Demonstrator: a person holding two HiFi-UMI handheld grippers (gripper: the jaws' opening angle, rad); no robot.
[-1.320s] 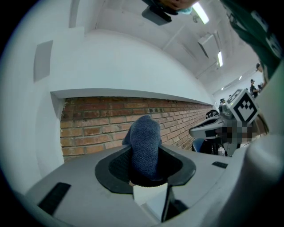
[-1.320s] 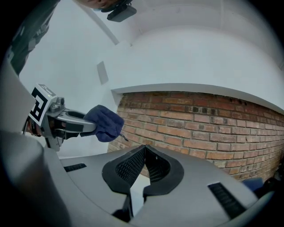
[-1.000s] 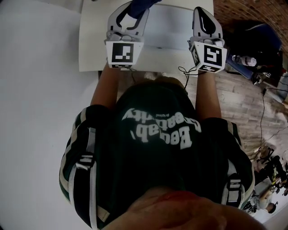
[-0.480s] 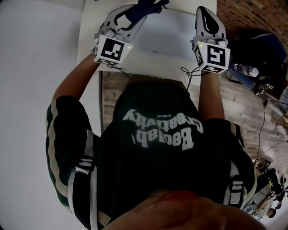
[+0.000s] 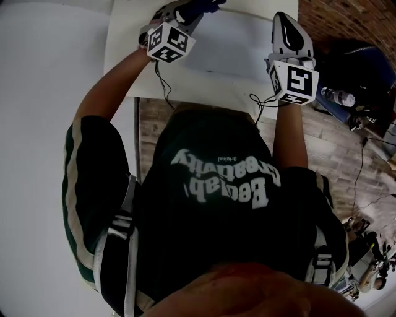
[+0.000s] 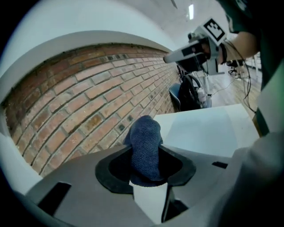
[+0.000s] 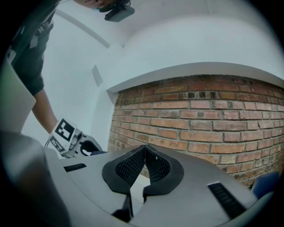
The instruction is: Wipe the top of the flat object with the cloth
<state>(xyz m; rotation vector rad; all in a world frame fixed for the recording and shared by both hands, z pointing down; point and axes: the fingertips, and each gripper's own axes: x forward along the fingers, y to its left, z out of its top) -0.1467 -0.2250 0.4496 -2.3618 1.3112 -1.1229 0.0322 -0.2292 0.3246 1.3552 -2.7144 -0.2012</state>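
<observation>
The cloth [image 6: 145,146], dark blue, stands pinched between the jaws of the left gripper [image 5: 184,11], over the far left corner of the flat object [image 5: 232,40], a pale panel lying on the white table [image 5: 124,68]. Whether the cloth touches the panel cannot be told. The panel's top lies bare from there to its right edge, where the right gripper [image 5: 286,25] hangs with its jaws closed tip to tip on nothing. A brick wall [image 6: 80,102] borders the table's far side.
</observation>
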